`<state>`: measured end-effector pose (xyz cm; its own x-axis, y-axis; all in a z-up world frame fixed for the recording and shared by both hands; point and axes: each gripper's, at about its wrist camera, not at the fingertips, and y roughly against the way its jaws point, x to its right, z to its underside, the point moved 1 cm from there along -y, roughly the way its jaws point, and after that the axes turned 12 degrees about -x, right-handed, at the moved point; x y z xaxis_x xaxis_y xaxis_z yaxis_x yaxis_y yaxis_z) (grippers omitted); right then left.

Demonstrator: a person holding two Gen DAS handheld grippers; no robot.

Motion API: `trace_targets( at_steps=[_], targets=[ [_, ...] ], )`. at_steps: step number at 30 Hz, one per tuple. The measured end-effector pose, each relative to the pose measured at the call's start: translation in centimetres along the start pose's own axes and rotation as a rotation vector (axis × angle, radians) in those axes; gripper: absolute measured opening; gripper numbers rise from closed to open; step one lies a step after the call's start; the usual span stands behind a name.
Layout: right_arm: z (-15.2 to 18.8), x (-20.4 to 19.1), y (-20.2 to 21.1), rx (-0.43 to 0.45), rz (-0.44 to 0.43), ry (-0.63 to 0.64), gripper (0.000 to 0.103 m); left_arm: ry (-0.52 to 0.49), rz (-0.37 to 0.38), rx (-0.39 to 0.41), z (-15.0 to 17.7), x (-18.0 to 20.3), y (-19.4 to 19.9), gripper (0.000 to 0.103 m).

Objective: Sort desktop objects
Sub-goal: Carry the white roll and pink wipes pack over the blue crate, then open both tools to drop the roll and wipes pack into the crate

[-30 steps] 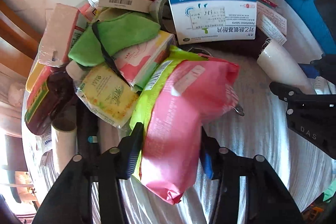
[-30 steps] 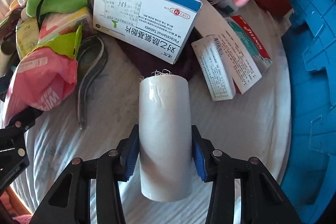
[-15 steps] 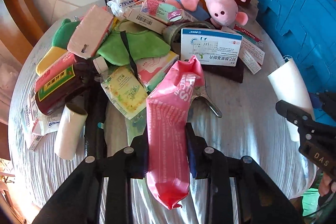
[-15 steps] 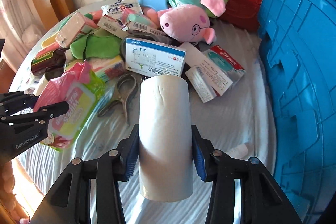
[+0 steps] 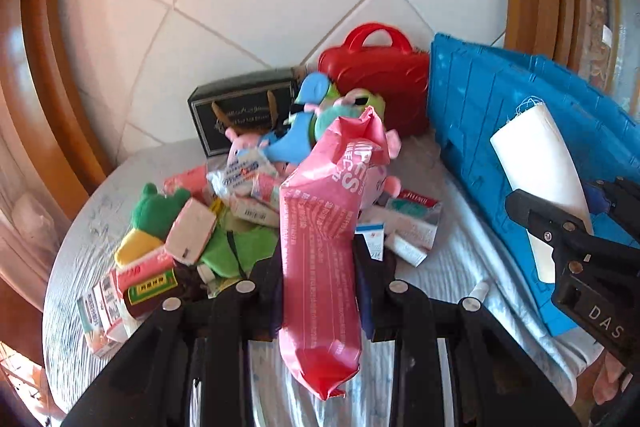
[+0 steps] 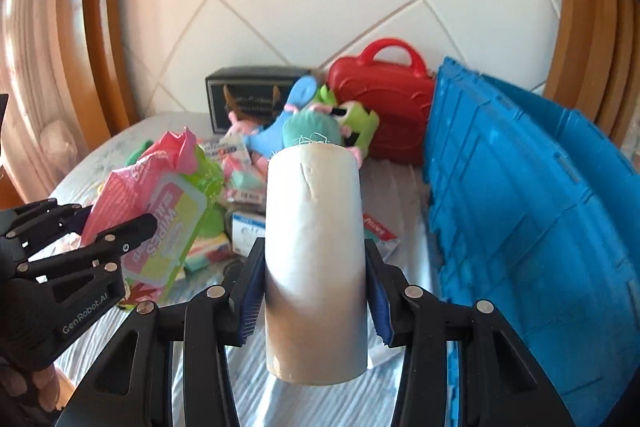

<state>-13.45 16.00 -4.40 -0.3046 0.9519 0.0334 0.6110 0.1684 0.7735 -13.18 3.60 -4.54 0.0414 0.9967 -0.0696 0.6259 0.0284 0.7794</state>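
Observation:
My left gripper (image 5: 318, 267) is shut on a pink pack of wet wipes (image 5: 320, 251) and holds it high above the table; the pack also shows in the right wrist view (image 6: 160, 223). My right gripper (image 6: 316, 291) is shut on a white cardboard roll (image 6: 316, 259), held upright in the air; the roll also shows at the right of the left wrist view (image 5: 540, 171). Both are lifted over the cluttered round table (image 5: 80, 227), beside the blue crate (image 6: 520, 211).
On the table lie several medicine boxes (image 5: 412, 223), green cloth toys (image 5: 160, 211), a plush pig toy (image 6: 316, 127), a red toy case (image 6: 384, 107) and a black box (image 6: 248, 95). A wooden frame and tiled wall stand behind.
Both grippers have risen well above the table with the wipes and the roll, and the views have tilted up toward the wall.

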Motion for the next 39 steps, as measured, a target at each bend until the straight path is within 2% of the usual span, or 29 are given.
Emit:
trace_targets(
  at_steps=[6, 10, 17, 23, 28, 31, 35, 39],
  targets=[
    [-1.0, 4.5, 7.3, 0.163, 0.065, -0.077, 0.044, -0.070, 0.071, 0.161, -3.7, 5.2, 5.2, 0.028],
    [-0.8, 9.3, 11.4, 0.232, 0.164, -0.139, 0.044, -0.116, 0.119, 0.224, -5.7, 9.9, 7.3, 0.028],
    [1.1, 19.0, 14.0, 0.232, 0.308, -0.251, 0.044, -0.208, 0.231, 0.260, -8.6, 19.4, 9.5, 0.028],
    [2.7, 25.3, 13.6, 0.181, 0.362, -0.296, 0.044, -0.251, 0.289, 0.271, -10.6, 26.4, 10.5, 0.028],
    [4.1, 29.1, 12.3, 0.147, 0.374, -0.320, 0.044, -0.266, 0.374, 0.178, -11.2, 30.5, 9.0, 0.028],
    [4.9, 31.0, 11.5, 0.126, 0.372, -0.332, 0.044, -0.315, 0.358, 0.106, -10.7, 32.9, 7.0, 0.028],
    [5.3, 32.5, 10.8, 0.105, 0.379, -0.334, 0.044, -0.325, 0.352, -0.062, -10.5, 34.6, 3.6, 0.028],
    [5.8, 33.7, 9.6, 0.087, 0.371, -0.349, 0.044, -0.281, 0.338, -0.120, -10.9, 34.2, 2.6, 0.031]
  ],
)
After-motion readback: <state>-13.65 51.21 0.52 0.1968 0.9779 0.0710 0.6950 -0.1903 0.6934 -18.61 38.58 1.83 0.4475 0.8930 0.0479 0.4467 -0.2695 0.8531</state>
